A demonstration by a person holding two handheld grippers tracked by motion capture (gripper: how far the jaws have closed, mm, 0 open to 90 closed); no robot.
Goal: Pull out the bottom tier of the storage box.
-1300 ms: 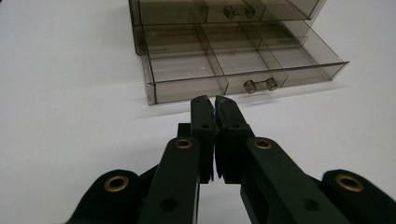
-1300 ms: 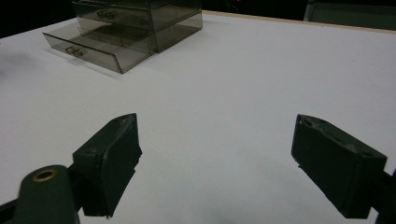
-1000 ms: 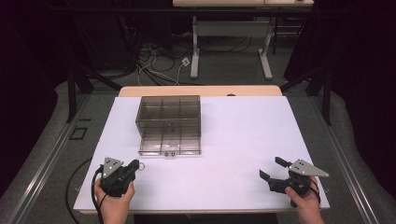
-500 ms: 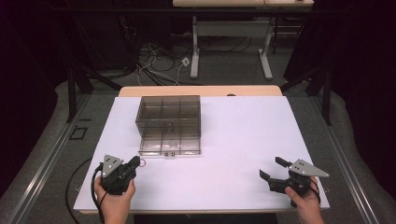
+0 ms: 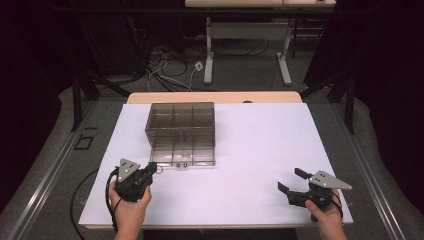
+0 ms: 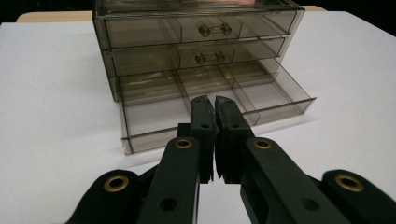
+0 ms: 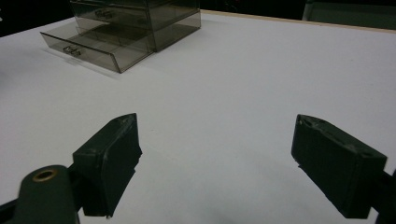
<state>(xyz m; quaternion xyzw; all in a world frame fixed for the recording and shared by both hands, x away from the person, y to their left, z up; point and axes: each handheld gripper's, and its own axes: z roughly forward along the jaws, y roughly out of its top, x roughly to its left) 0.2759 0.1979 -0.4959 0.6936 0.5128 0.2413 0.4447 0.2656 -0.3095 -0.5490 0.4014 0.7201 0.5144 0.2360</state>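
A smoky clear drawer cabinet (image 5: 180, 122) (image 6: 187, 32) (image 7: 154, 14) stands at the table's back left. Its bottom drawer (image 5: 182, 156) (image 6: 261, 93) (image 7: 93, 44) is pulled out and looks empty, with its small handle (image 5: 181, 164) (image 7: 71, 50) on the front. My left gripper (image 5: 154, 169) (image 6: 214, 100) is shut on nothing, with its tips at the left part of the drawer's front. In the left gripper view its jaws hide the handle. Far from the cabinet, at the front right, my right gripper (image 5: 291, 180) (image 7: 217, 140) is open and holds nothing.
A white sheet covers the table (image 5: 260, 145), with a wooden strip (image 5: 215, 97) along the far edge. A black cable (image 5: 75, 200) hangs off the front left corner. On the floor beyond are desk legs (image 5: 207, 60) and loose cables.
My left gripper has moved a little forward and to the right, closer to the open drawer's front. The right gripper and the cabinet have stayed where they were.
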